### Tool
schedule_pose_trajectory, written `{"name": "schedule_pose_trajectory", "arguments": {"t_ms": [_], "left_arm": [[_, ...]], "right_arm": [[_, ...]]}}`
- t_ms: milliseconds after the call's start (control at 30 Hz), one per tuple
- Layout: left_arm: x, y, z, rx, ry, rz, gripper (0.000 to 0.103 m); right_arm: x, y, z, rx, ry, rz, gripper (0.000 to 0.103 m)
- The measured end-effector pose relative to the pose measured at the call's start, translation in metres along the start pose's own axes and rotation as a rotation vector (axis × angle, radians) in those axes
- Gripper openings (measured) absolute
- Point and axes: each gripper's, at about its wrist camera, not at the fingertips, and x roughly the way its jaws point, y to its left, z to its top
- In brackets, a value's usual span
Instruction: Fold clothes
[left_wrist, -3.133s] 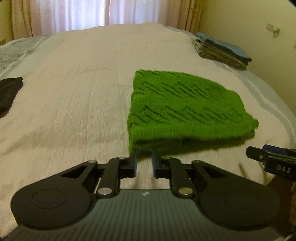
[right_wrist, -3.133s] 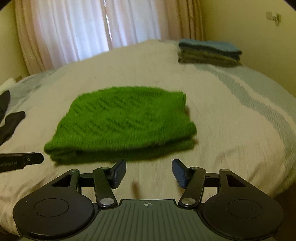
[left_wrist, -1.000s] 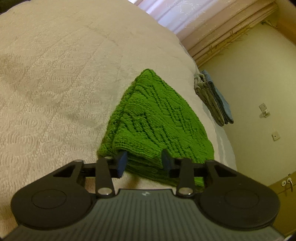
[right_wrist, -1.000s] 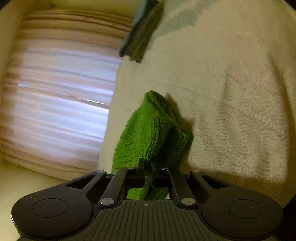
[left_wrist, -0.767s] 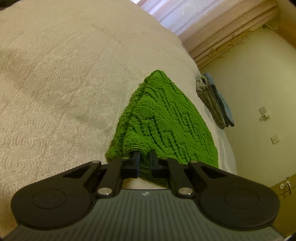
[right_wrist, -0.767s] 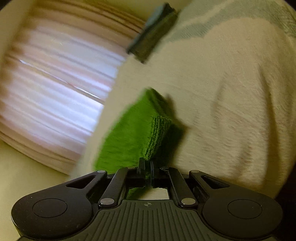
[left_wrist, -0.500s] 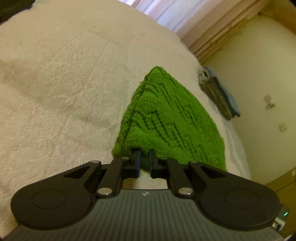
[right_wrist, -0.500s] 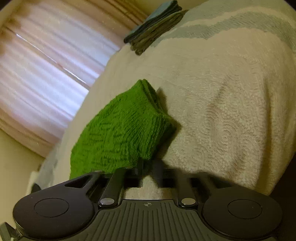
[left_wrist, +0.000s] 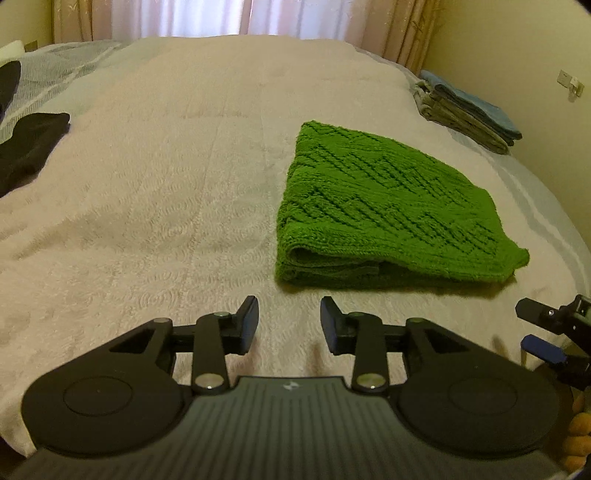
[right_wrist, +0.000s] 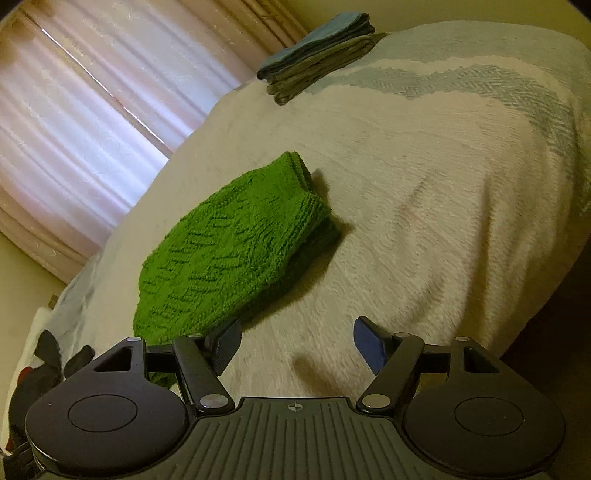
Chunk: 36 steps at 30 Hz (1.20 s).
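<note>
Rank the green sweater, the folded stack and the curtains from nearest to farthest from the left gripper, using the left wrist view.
From the left gripper:
1. Green sweater, just ahead, to the right, flat on the bed.
2. Folded stack, farther right, at the bed's edge by the wall.
3. Curtains, beyond the bed's far end.

The left gripper hangs with its jaws apart over the pale bedspread, just short of the folded green knit, while a stack of folded cloths lies far right and a black garment at the left edge.
</note>
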Motion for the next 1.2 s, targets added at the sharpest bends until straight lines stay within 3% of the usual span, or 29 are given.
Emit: {"name": "schedule_pose_trajectory", "arguments": {"t_ms": [333, 467, 567, 600, 667, 700, 833, 1033, 1200], "left_arm": [[-0.016, -0.004, -0.003, 0.009, -0.018, -0.040, 0.037], [-0.018, 0.005, -0.001, -0.026, -0.022, -0.106, 0.038], [-0.020, 0.023, 0.007, -0.096, -0.036, -0.205, 0.040], [-0.019, 0.030, 0.011, -0.122, -0.043, -0.241, 0.044], [-0.014, 0.048, 0.024, -0.179, -0.058, -0.297, 0.047], [-0.011, 0.055, 0.029, -0.199, -0.066, -0.305, 0.049], [0.020, 0.076, 0.058, -0.239, -0.066, -0.323, 0.054], [0.089, 0.090, 0.089, -0.336, 0.055, -0.458, 0.060], [0.132, 0.094, 0.101, -0.376, 0.115, -0.468, 0.060]], "right_arm": [[-0.014, -0.008, 0.000, 0.013, -0.011, -0.023, 0.071], [-0.015, -0.014, 0.002, 0.009, -0.010, -0.028, 0.072], [-0.015, -0.020, 0.009, -0.011, -0.022, -0.008, 0.072], [-0.016, -0.022, 0.014, -0.017, -0.032, 0.009, 0.074], [-0.016, -0.028, 0.026, -0.031, -0.051, 0.042, 0.095], [-0.015, -0.029, 0.033, -0.045, -0.060, 0.064, 0.095], [0.004, -0.037, 0.068, -0.060, -0.037, 0.153, 0.095], [0.051, -0.056, 0.114, 0.036, 0.043, 0.233, 0.095], [0.097, -0.068, 0.140, 0.077, 0.140, 0.277, 0.095]]}}
